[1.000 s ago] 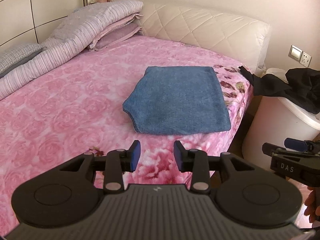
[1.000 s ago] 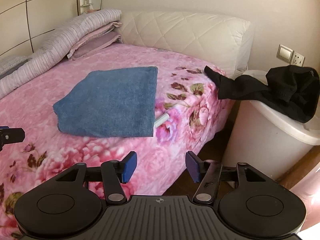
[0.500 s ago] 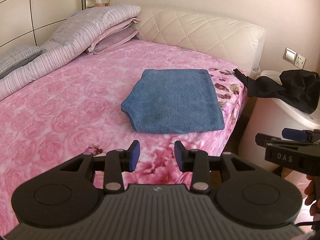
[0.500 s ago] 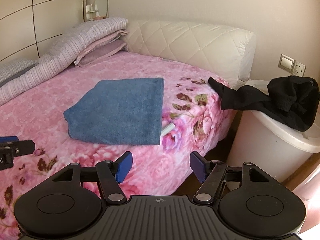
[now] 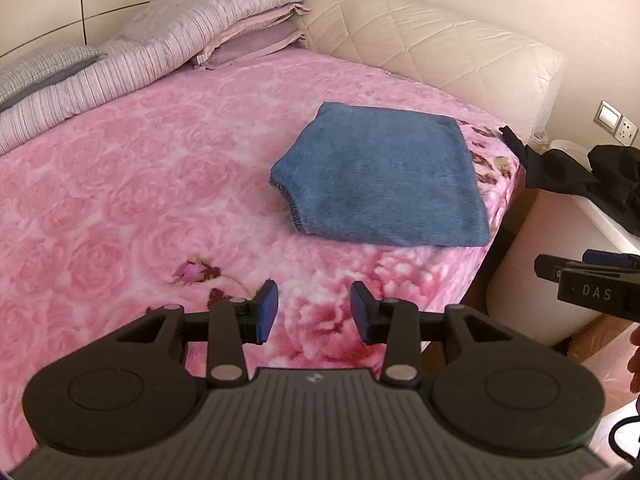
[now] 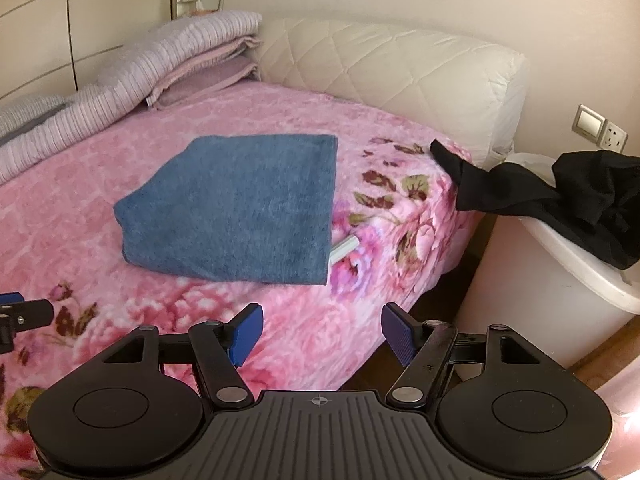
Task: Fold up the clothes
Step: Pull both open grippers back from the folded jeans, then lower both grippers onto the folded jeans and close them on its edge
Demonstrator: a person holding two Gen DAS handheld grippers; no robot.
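Both grippers hanging empty over the bed edge, one garment folded, the next one waiting.

The left gripper (image 5: 312, 307) is hovering with its jaws parted and nothing between them, above the pink floral blanket (image 5: 120, 200); the right gripper (image 6: 322, 332) is doing the same, spread wider, near the bed's corner. Ahead of both, the blue folded garment (image 6: 240, 208) is lying flat and squared on the blanket, with a small white strip (image 6: 344, 247) peeking from under its right edge, possibly a label, though it is too small to tell. Beyond the bed, the black garment (image 6: 580, 196) is draping over the rim of the white hamper (image 6: 560, 280), one end touching the mattress corner. Judging by this, the sensible step is fetching the black piece: pinching it at a seam or corner rather than mid-bunch, lifting it clear of the rim, and spreading it flat beside the blue one.
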